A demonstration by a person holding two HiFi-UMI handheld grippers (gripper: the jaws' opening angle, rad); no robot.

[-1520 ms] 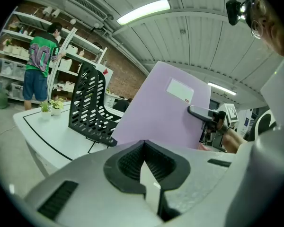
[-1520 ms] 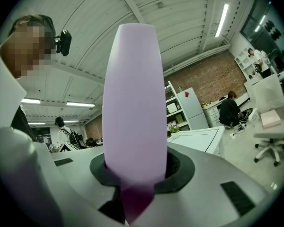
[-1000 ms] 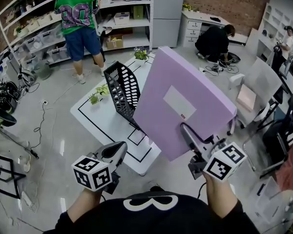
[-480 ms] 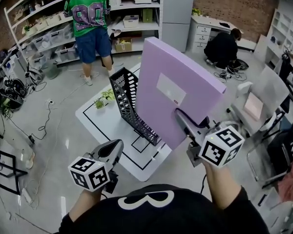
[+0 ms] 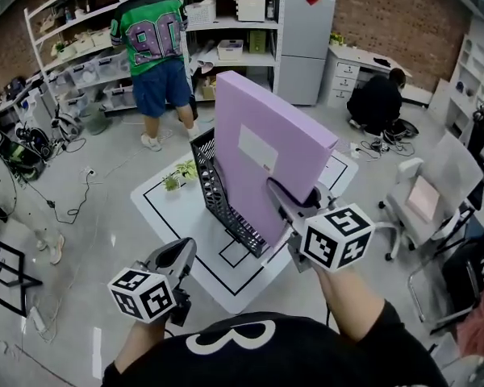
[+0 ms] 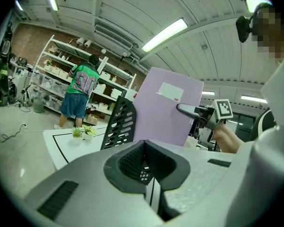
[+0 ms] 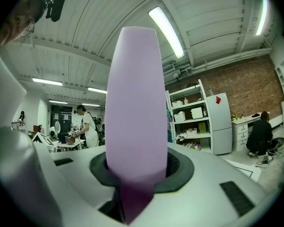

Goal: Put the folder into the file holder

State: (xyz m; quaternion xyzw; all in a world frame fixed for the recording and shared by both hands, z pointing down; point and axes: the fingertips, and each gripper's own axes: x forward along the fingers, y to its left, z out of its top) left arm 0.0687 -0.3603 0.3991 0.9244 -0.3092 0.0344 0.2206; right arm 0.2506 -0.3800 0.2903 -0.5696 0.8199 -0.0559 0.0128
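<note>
A large lilac folder point(image 5: 262, 147) stands nearly upright in the air, my right gripper point(image 5: 276, 192) shut on its lower edge. Its bottom hangs just right of and over the black mesh file holder point(image 5: 226, 200), which stands on the low white table point(image 5: 173, 212). In the right gripper view the folder's spine point(image 7: 135, 103) rises straight out of the jaws point(image 7: 137, 193). My left gripper point(image 5: 181, 252) hangs low at the left, shut and holding nothing point(image 6: 149, 193). From the left gripper view, the folder point(image 6: 165, 112) shows behind the file holder point(image 6: 119, 126).
Two small potted plants point(image 5: 181, 170) sit on the table's far left. A person in a green jersey point(image 5: 152, 47) stands at the shelves behind it. Another person point(image 5: 379, 99) crouches at the right near a fridge point(image 5: 306, 43). A grey chair point(image 5: 423, 200) is to the right.
The right gripper has carried the folder leftward and turned it more upright, bringing its lower edge beside the file holder. The left gripper has hardly moved.
</note>
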